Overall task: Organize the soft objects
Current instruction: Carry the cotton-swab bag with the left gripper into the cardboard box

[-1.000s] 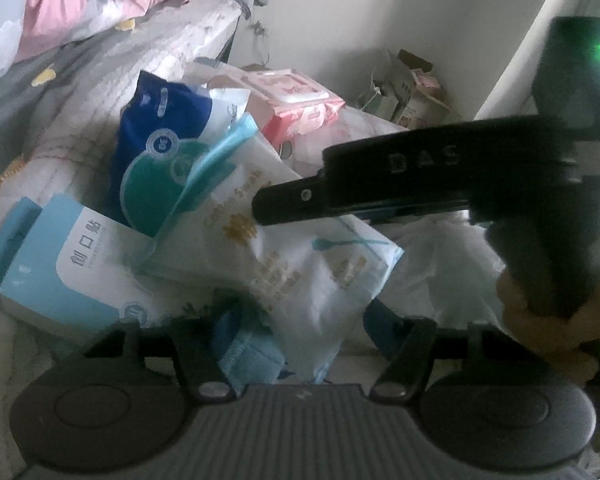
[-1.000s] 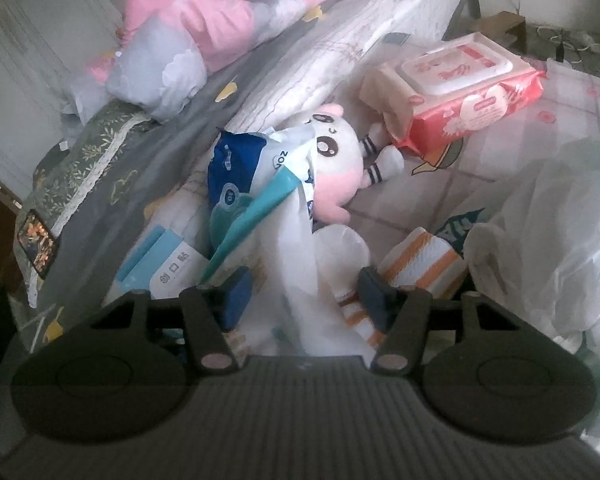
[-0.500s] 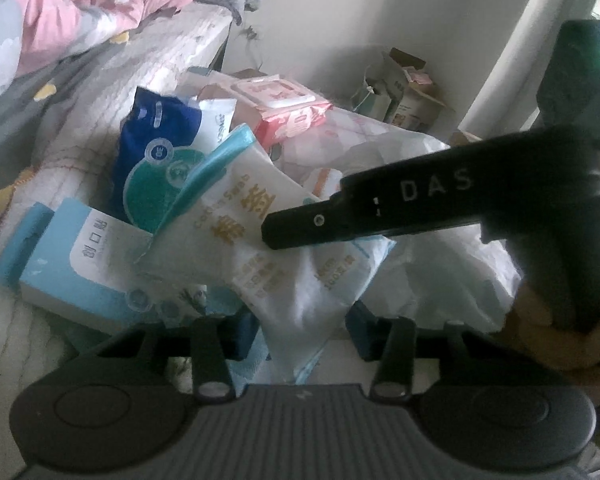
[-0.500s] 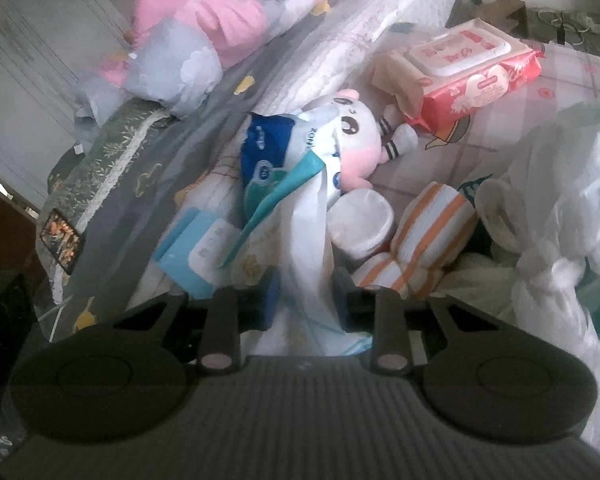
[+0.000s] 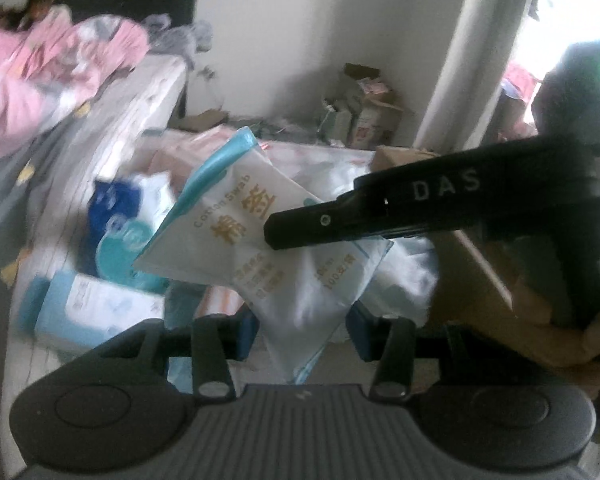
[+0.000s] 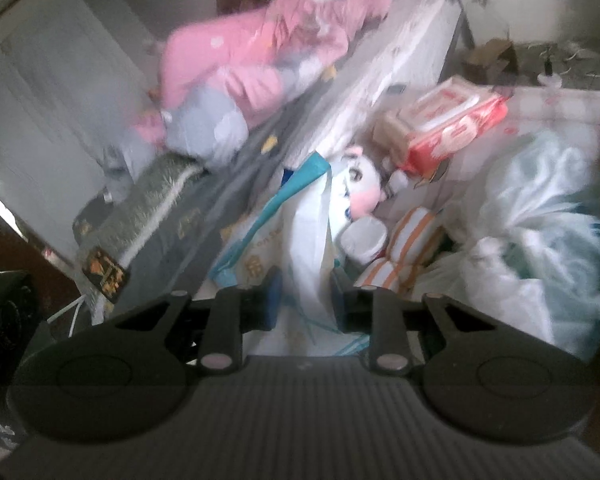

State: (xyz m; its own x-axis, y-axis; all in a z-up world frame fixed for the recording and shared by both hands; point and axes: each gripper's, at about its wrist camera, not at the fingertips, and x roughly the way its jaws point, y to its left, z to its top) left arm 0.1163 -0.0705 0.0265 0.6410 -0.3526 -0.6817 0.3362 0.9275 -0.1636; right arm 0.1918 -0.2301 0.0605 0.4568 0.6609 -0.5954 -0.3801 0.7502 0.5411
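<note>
A white and teal cotton swab bag (image 5: 260, 236) hangs in the air above the pile. My right gripper (image 6: 306, 300) is shut on the bag (image 6: 304, 248) and holds it up; its black finger crosses the left wrist view. My left gripper (image 5: 302, 330) is open, its blue pads either side of the bag's lower corner without pressing it. Below lie a blue and teal pack (image 5: 120, 232), a light blue box (image 5: 88, 308), a pink-cheeked plush toy (image 6: 360, 188), an orange striped towel (image 6: 404, 248) and a red wet-wipes pack (image 6: 452, 128).
A bed with a grey sheet (image 6: 220, 184) and pink bedding (image 6: 260, 52) runs along the left. A white plastic bag (image 6: 532, 240) lies at right. A cardboard box edge (image 5: 472, 280) is at right. Clutter (image 5: 360, 112) sits by the far wall.
My right gripper has closed on the cotton swab bag and lifted it off the pile. Both cameras have risen and tilted up. My left gripper has stayed open around the bag's lower end.
</note>
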